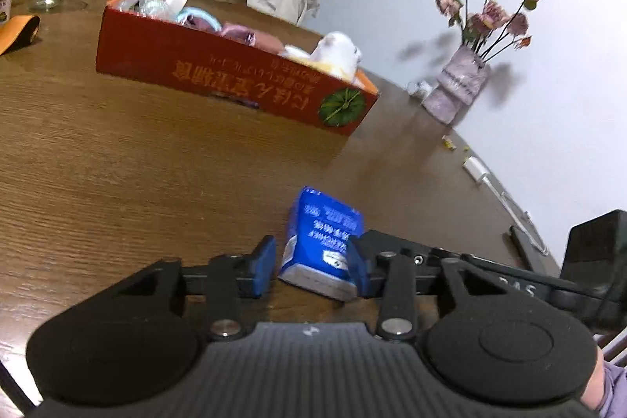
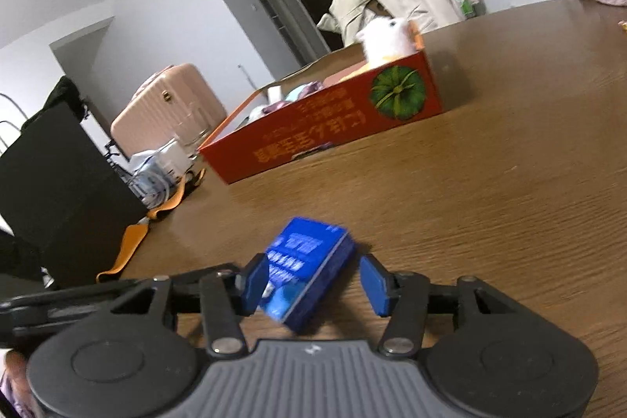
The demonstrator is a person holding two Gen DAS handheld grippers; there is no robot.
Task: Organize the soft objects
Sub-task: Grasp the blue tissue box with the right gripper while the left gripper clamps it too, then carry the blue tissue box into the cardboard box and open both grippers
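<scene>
We find the small blue plastic-wrapped tissue pack [image 1: 319, 241] lying on the brown wooden table [image 1: 156, 163], well short of the long red cardboard box [image 1: 219, 73] that sits further toward the table's far edge. We judge the pack light, soft and squashy, with a slick film wrapper; we would take it across its narrow sides, near the middle, and squeeze gently so it neither slides nor crumples.

Our left gripper [image 1: 313, 267] stands around the pack, one blue pad against its side and the other apart by a gap, so it is not clamped. Our right gripper [image 2: 313, 285] also straddles it, one pad touching and the other clear.

Motion blur smears the pack's print. The box wall hides most of the contents; only a white plush toy [image 1: 337, 51] shows clearly.
</scene>
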